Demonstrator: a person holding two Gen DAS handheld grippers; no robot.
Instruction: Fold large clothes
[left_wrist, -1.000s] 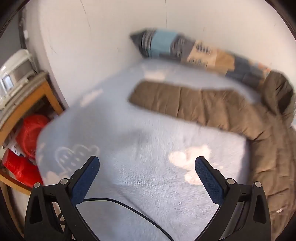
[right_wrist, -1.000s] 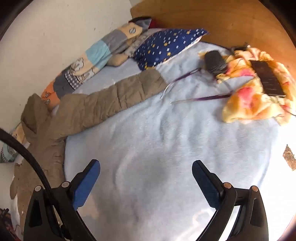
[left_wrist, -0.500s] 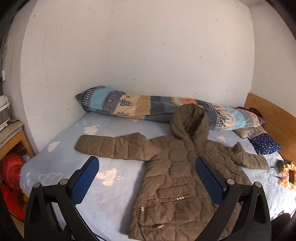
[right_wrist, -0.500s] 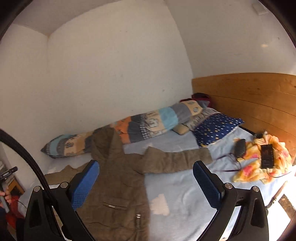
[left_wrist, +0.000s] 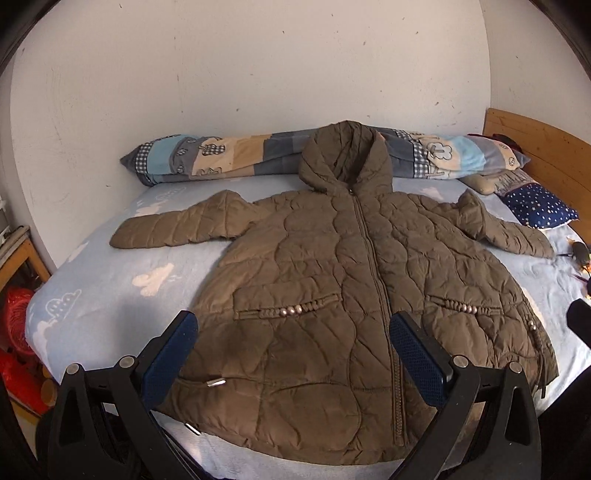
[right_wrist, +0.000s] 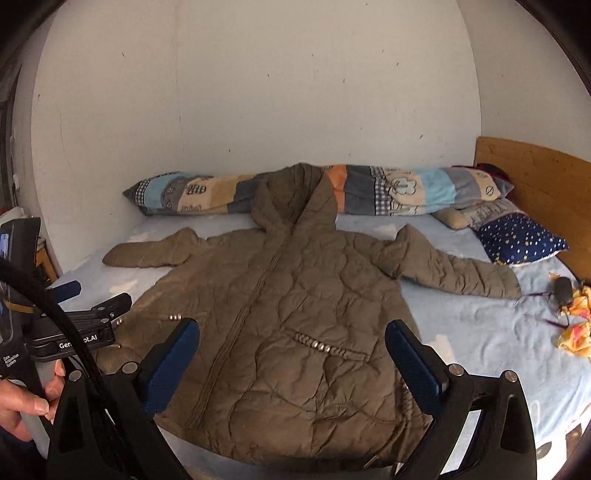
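Coat (left_wrist: 354, 280) lies flat, front up, sleeves spread on the bed (left_wrist: 110, 295), ready for folding. My left hand-held gripper (left_wrist: 291, 354) and right hand-held gripper (right_wrist: 291, 354) hover released above its hem.

A patchwork bolster (left_wrist: 229, 158) lies along the white wall (left_wrist: 258, 66), a starry navy pillow (left_wrist: 537, 210) beside the wooden headboard (left_wrist: 546, 155)

I see both wrist cameras at the bed's (left_wrist: 110, 295) front edge, facing the far wall, sharing the jacket (left_wrist: 351, 295).
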